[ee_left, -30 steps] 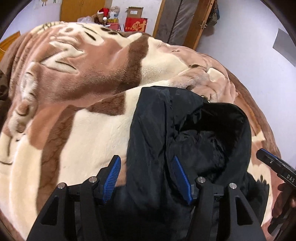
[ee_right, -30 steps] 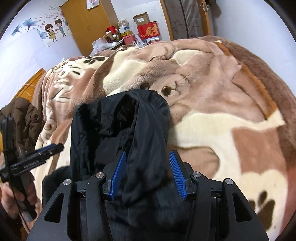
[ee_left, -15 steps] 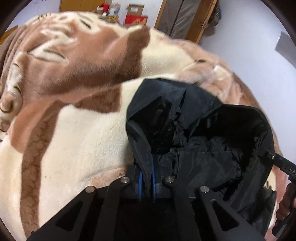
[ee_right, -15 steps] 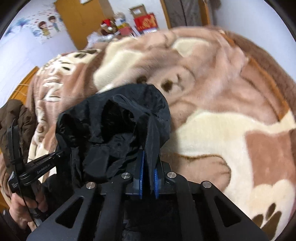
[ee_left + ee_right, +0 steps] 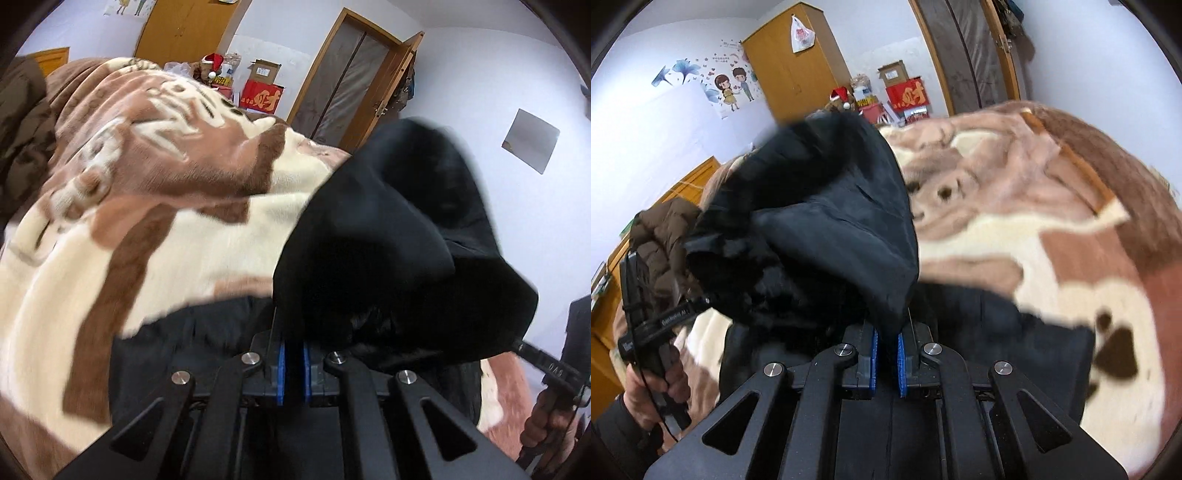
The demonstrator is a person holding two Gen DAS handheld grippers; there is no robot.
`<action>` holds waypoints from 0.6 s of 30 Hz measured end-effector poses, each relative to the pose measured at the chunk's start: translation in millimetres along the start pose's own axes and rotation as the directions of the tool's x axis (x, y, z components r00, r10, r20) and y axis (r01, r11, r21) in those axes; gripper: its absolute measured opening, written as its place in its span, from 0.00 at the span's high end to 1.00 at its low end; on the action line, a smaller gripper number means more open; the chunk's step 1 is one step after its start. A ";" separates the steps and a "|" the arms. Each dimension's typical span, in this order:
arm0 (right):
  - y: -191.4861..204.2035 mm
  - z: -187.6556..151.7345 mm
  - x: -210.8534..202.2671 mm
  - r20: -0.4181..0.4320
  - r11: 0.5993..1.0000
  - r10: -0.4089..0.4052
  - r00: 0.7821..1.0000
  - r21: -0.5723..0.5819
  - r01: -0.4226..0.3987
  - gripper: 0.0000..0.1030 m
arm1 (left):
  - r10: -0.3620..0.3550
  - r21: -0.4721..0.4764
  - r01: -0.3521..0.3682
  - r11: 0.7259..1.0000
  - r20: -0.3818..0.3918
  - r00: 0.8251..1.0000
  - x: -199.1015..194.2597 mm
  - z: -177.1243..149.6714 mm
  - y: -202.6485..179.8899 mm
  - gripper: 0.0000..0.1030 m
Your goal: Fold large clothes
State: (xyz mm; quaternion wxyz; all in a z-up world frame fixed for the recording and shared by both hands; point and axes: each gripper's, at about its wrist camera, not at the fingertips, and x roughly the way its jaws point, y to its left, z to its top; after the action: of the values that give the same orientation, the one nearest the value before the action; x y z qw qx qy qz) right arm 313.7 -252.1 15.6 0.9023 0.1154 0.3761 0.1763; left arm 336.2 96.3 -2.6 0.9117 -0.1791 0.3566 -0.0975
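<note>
The left gripper (image 5: pixel 291 363) is pinching the left rim of the black padded hooded jacket (image 5: pixel 388 236), raising the hood off the brown-and-cream plush blanket (image 5: pixel 155 221). The right gripper (image 5: pixel 886 363) is clamping the opposite rim. The fold is seemingly only beginning: the hood is lifted, the body lying unfolded below. Blanket is stretching open ahead; a brown puffer coat (image 5: pixel 665 232) is crowding the left edge.

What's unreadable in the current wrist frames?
- Black jacket hem and sleeves: left wrist view, hidden under the left gripper.
- Fabric pinch depth: right wrist view, right gripper pads cover it.
- Blanket pattern: motion-blurred.
- Brown coat: partly hidden behind the jacket.
</note>
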 end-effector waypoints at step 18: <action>-20.2 -62.7 -36.2 -0.086 0.989 -0.032 0.996 0.141 0.044 0.56 | 0.099 -0.102 -0.108 0.989 -0.092 0.991 -90.4 -97.1 39.1 0.93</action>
State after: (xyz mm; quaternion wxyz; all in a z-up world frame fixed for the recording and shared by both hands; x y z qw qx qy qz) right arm 249.6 -280.4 -11.5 0.8784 0.1649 0.4274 0.1363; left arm 206.0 134.8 -28.7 0.8883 -0.2044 0.4094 -0.0383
